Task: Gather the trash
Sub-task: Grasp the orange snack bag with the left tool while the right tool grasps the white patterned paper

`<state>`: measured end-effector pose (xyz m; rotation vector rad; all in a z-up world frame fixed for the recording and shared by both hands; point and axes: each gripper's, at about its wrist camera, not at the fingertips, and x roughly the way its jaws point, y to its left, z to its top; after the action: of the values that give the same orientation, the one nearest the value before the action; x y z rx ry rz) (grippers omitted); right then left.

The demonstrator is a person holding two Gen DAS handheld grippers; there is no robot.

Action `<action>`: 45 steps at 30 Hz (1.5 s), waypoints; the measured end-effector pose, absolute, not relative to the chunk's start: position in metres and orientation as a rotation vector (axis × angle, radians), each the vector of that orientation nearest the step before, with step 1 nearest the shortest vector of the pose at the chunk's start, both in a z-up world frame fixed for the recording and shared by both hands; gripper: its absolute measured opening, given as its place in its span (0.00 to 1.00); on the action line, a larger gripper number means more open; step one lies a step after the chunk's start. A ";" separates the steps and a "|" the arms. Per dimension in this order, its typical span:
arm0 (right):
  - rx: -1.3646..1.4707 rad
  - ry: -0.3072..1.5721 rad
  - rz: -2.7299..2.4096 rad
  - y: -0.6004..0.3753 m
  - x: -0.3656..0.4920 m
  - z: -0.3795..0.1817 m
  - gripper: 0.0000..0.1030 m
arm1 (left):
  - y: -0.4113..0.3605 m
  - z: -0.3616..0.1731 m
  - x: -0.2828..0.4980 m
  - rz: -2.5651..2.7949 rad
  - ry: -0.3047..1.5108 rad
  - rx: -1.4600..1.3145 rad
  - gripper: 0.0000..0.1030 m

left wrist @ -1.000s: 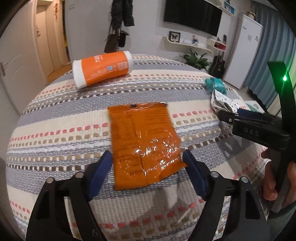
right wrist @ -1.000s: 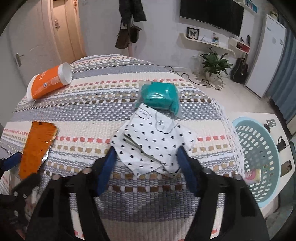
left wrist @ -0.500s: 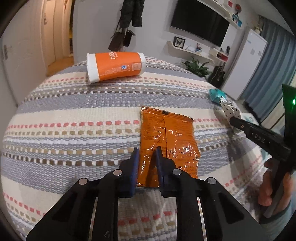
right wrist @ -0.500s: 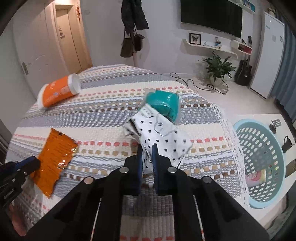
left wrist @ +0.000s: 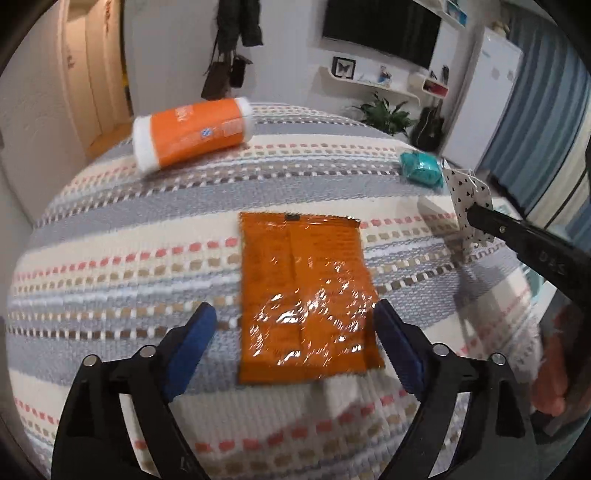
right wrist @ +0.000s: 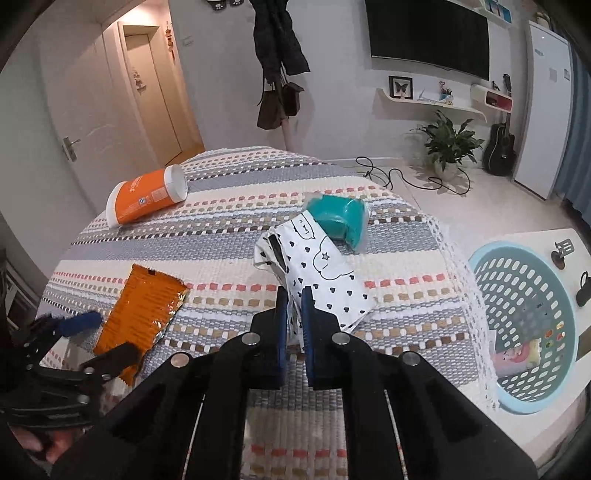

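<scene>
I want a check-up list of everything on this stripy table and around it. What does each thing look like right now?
Surface: round table under striped woven cloth.
Job's things: flat orange foil wrapper; white heart-print paper bag, lifted at one end; pale blue plastic laundry basket on the floor.
Clutter: orange-and-white cylinder canister lying on its side; teal plastic-wrapped bundle.
Grippers: left hand-held gripper open around the wrapper; right hand-held gripper shut on the bag.
Cables: black cord on the floor.
Surroundings: wall television, potted plant, guitar.
</scene>
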<state>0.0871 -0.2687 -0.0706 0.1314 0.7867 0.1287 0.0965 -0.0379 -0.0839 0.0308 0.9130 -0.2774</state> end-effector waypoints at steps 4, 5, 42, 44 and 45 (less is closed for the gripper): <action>0.130 0.788 0.145 -0.267 0.085 -0.070 0.06 | -0.056 -0.085 0.101 -0.280 0.924 0.107 0.82; 0.130 0.786 0.153 -0.267 0.085 -0.069 0.06 | -0.059 -0.086 0.101 -0.279 0.923 0.120 0.82; 0.185 0.796 0.235 -0.286 0.075 -0.052 0.72 | -0.080 -0.019 0.099 -0.394 0.715 0.013 0.32; 0.170 0.828 0.238 -0.273 0.083 -0.059 0.72 | -0.073 -0.024 0.098 -0.388 0.725 -0.003 0.32; 0.152 0.844 0.238 -0.267 0.088 -0.062 0.71 | -0.070 -0.025 0.099 -0.387 0.729 -0.013 0.32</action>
<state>0.0877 -0.2669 -0.0619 0.1523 0.8443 0.2385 0.0989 -0.0705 -0.0253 -0.0135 0.7294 -0.3871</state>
